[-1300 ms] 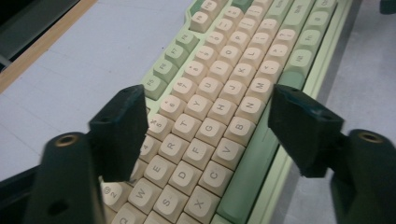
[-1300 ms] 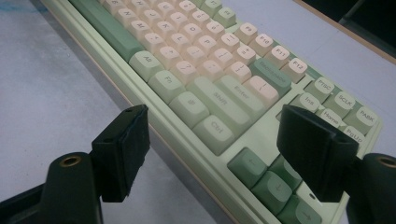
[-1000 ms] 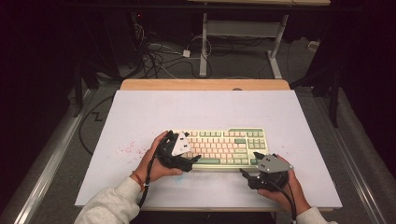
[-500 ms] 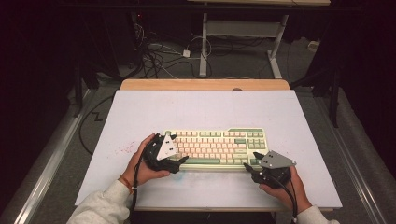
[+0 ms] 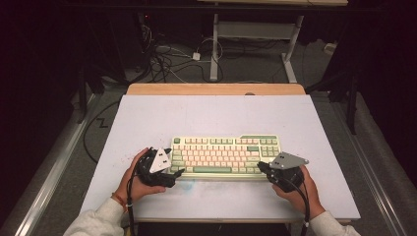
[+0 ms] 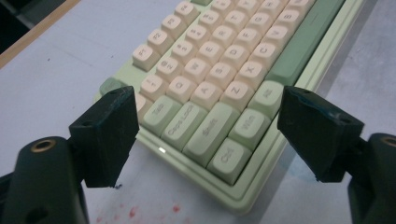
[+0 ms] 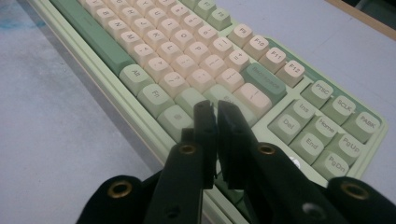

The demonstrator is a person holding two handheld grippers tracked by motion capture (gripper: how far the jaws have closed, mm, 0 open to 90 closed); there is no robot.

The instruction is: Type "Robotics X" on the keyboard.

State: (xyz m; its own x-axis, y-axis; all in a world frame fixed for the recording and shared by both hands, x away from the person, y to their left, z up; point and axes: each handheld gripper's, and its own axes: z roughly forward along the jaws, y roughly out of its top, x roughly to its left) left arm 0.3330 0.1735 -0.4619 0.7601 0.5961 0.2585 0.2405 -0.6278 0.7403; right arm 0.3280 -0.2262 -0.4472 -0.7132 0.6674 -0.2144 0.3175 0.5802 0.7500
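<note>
One keyboard (image 5: 223, 155) lies on the pale table (image 5: 211, 113); left gripper (image 5: 178, 172) gapes, right gripper (image 5: 260, 166) pinched empty.

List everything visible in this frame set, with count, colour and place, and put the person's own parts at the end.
keyboard: 1, pale green case with cream and green keys, near middle of the table
table: 1, pale grey top with a wooden strip along its far edge
red specks: a few, on the table top by the keyboard's left corner
cables: several, dark and white, on the floor beyond the table
desk frame: 1, white legs, behind the table
left gripper: 1, black, fingers apart, at the keyboard's left end, just been closing a little, keyboard corner lies between them, not pressed
right gripper: 1, black, fingers just closed together on nothing, at the keyboard's right end
sleeves: 2, light grey, bottom edge
</note>
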